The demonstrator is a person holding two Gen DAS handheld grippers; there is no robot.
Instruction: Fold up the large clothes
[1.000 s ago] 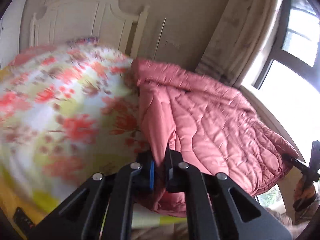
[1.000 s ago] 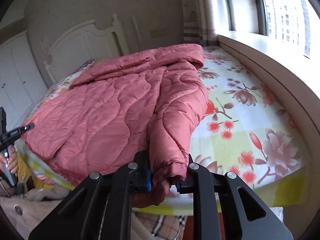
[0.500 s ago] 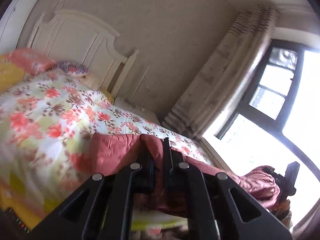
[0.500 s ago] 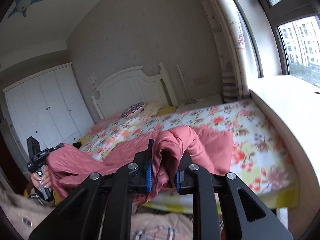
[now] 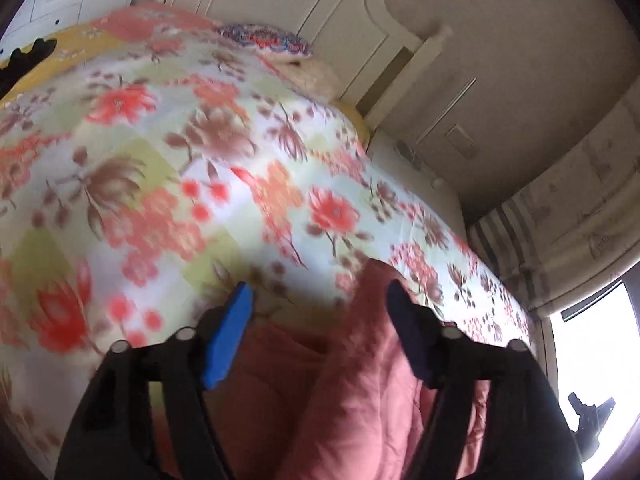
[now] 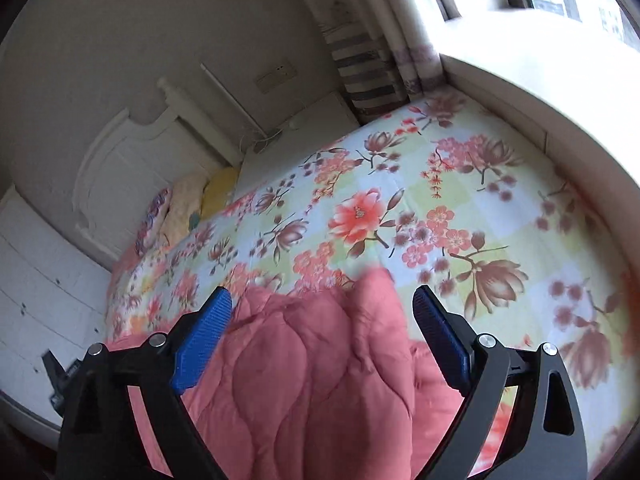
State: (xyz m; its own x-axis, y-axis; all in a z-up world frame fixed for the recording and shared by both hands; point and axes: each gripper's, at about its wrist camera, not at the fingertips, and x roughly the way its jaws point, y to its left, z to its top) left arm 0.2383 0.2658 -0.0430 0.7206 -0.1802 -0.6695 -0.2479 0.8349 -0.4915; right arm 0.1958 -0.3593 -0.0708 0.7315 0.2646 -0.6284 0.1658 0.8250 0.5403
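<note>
Spreading jaws: both your claws are opening at this moment, wide apart, with quilted cloth lying between the pads but not pinched by them.
Left gripper (image 5: 320,308): your blue pad sits at about 9 o'clock and the dark one at 3 o'clock, a wide gap between; a ridge of fabric rises close by the 3 o'clock finger, and whether it touches is not clear.
Right gripper (image 6: 322,308): your pads stand wide at 9 and 3 o'clock, and a fold fills most of the gap without being squeezed.
Pink quilted jacket (image 6: 320,380): salmon-pink, puffy, stitched in wavy lines, bunched in soft folds; blurred in the left view (image 5: 360,400).
Jacket against your claws: it lies under and between the fingers, running from the centre to 6 o'clock in both views, its top edge reaching just past the fingertips toward 12 o'clock.
Bed (image 6: 460,208): the jacket rests on the near edge of a floral sheet that spreads from 9 through 12 to 3 o'clock beyond your tips.
Pillows (image 6: 192,200): at 10 o'clock in the right view, against the white headboard (image 6: 120,168).
Curtain (image 6: 368,72): striped, at 1 o'clock, beside the window ledge.
</note>
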